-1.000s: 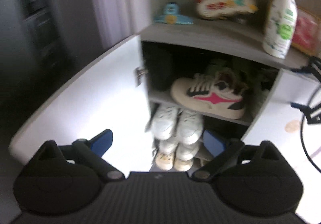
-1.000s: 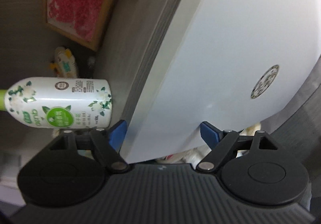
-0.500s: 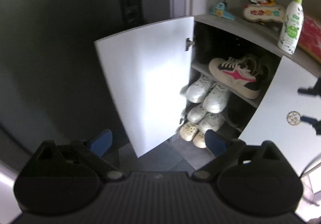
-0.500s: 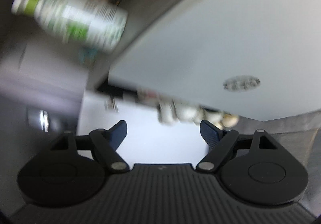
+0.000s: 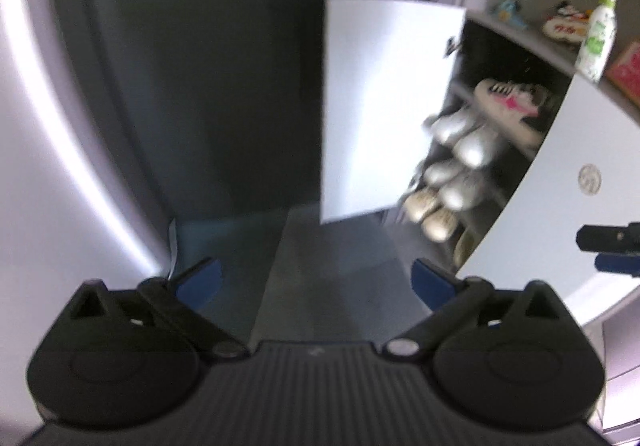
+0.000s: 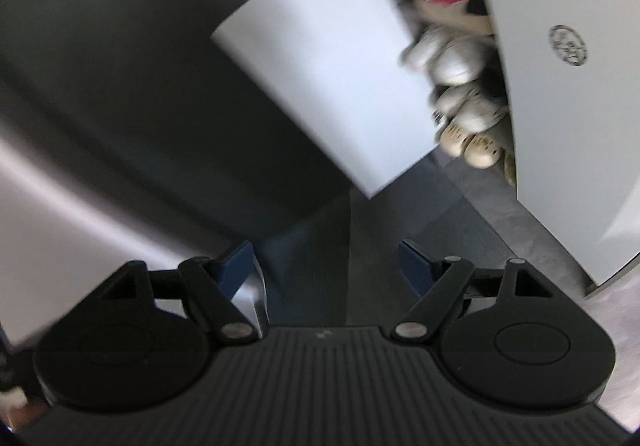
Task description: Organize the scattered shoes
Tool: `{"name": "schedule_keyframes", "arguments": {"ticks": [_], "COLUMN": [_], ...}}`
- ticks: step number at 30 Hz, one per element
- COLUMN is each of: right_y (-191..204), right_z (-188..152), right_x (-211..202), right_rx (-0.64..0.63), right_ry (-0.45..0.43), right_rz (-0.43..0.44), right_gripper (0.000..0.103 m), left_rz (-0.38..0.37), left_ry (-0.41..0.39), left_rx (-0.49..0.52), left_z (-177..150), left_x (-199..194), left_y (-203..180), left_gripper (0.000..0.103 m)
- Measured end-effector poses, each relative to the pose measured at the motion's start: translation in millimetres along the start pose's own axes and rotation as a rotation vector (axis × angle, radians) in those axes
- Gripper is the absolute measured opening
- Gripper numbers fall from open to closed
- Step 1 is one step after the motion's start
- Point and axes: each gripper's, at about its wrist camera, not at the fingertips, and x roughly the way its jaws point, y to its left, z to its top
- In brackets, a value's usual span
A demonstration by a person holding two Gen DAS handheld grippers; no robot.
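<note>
Both hand-held grippers stand with their blue pads wide apart and nothing between them: the left hand-held gripper (image 5: 316,280) and the right hand-held gripper (image 6: 326,266) each frame only bare dark floor (image 5: 340,270). A second ago both were right up at the shoe cabinet (image 5: 516,42); the left view was filled by its shelves and the right view by the white right door (image 6: 568,94) and the spray bottle (image 5: 598,42) lying sideways in frame. Since then both have pulled well back and rolled, so the whole cabinet now sits small at upper right of each view, with the left door (image 5: 384,106) swung open toward the camera. The right hand-held gripper's fingers also show at the right edge of the left view, in front of the right door.

The shoes are inside the cabinet: a white sneaker with a pink stripe (image 5: 508,106) on the upper shelf, white sneakers (image 5: 464,138) below it, and cream perforated clogs (image 5: 430,212) lowest.

Motion blur smears both views, the right one worst, so laces and shoe outlines run together. How many pairs there are cannot be counted. The right door covers the right part of the shelves, and the trinkets on the cabinet top are too blurred to name
</note>
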Motion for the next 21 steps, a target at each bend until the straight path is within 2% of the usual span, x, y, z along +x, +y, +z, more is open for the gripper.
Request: {"name": "schedule_keyframes", "arguments": {"ticks": [4,6,13,17,21], "right_y": [24,29,25,9,-6], "right_z": [-32,-42,-77,-100,-115], "right_x": [-23,-27,-64,-95,-124], "right_rx": [-0.135,-0.185,-0.37,-0.448,-0.425], "right_ry": [0.073,0.094,0.145,0.164,0.167], "right_rz": [0.033,0.036,0.116,0.127,0.105], "right_gripper": [0.082,0.082,0.082,0.082,0.082], "left_rz": [0.064,0.105,0.18,0.201,0.201], "left_ry": [0.019,0.027,0.046,0.056,0.055], "left_rx": [-0.047,-0.109,-0.275,-0.286,-0.262], "left_z": [-38,-62,-124,-166,-189], "left_x": [-36,-59,-125,-169,-191], "left_y": [6,6,-13,-34,-53], "left_gripper": [0.103,0.103,0.103,0.103,0.103]}}
